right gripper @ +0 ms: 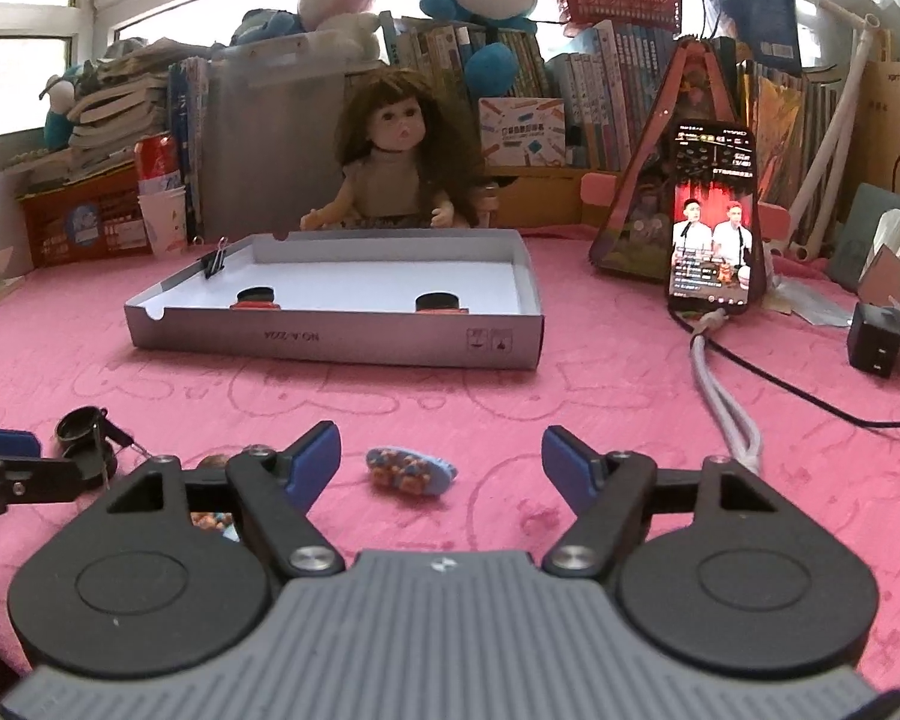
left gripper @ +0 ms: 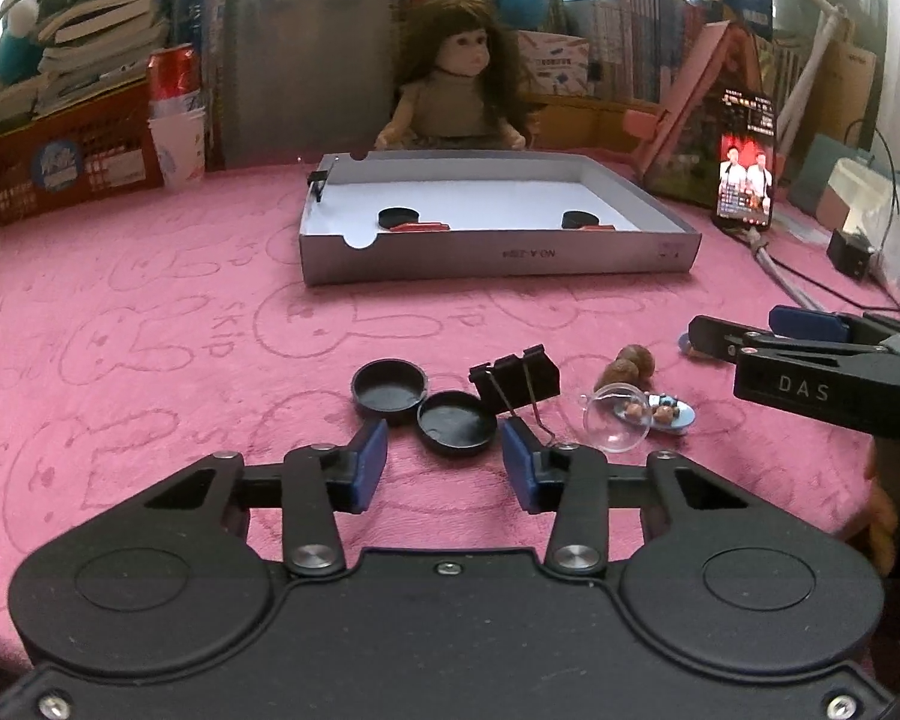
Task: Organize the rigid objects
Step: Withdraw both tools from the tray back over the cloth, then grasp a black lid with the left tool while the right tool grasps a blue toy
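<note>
Two black round caps lie on the pink cloth: one further off (left gripper: pixel 390 390), one (left gripper: pixel 457 429) just at the tips of my left gripper (left gripper: pixel 444 441). The blue pads flank that cap without visibly pressing it, so the gripper is open. A black binder clip (left gripper: pixel 516 378), a clear dome (left gripper: pixel 617 420) and a blue oval charm with little bears (left gripper: pixel 669 411) lie to the right. My right gripper (right gripper: pixel 439 438) stands wide open, with another blue bear charm (right gripper: pixel 411 471) on the cloth between its fingers. The grey box lid (left gripper: pixel 498 258) holds two black caps and red pieces.
A binder clip (right gripper: pixel 216 264) is clipped on the lid's left wall. A lit phone (right gripper: pixel 714 222), its cable (right gripper: pixel 720 390) and a black charger (right gripper: pixel 876 342) sit at the right. A doll (right gripper: pixel 390 162), stacked cups (left gripper: pixel 177 144) and books line the back.
</note>
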### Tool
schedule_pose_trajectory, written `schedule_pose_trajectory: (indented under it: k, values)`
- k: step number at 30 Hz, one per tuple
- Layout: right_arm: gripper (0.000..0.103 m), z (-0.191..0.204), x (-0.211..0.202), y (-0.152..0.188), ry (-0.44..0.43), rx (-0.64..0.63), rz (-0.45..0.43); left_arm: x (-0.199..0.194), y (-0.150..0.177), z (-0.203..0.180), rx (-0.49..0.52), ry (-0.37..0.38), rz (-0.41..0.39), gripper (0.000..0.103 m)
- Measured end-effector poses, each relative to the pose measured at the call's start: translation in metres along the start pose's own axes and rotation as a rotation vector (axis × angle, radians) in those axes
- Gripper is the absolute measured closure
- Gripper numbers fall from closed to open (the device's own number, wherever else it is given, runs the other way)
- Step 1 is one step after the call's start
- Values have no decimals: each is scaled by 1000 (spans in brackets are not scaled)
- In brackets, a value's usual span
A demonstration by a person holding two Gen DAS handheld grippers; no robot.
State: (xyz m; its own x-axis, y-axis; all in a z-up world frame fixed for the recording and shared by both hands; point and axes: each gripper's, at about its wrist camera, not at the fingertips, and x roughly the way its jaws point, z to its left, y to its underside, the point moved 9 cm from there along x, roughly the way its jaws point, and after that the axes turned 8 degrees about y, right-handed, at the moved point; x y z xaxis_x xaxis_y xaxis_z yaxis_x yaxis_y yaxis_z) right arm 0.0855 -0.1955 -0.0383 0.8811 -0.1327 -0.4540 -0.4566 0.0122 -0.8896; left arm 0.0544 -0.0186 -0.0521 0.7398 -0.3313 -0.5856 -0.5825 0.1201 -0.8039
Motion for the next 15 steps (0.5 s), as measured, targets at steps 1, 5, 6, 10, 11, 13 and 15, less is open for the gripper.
schedule_pose_trajectory:
  k: [1, 5, 6, 10, 11, 13, 15]
  values:
    - [22, 2, 0, 1, -1, -5, 2, 2, 0, 0, 1, -3, -1, 64]
    - [23, 7, -1, 4, -7, -23, 2, 9, -1, 1, 6, -16, -9, 64]
    - [23, 8, -1, 4, -8, -25, 1, 10, -1, 0, 7, -16, -10, 64]
    - [24, 10, 0, 6, -9, -31, 5, 14, -2, 1, 16, -21, -13, 64]
    - [24, 11, 0, 6, -7, -32, 8, 15, -2, 1, 17, -23, -15, 64]
    - [25, 11, 1, 7, 4, -28, 11, 17, -2, 1, 20, -29, -17, 65]
    - [27, 9, 3, 7, 29, -21, 19, 18, -2, 0, 23, -35, -24, 65]
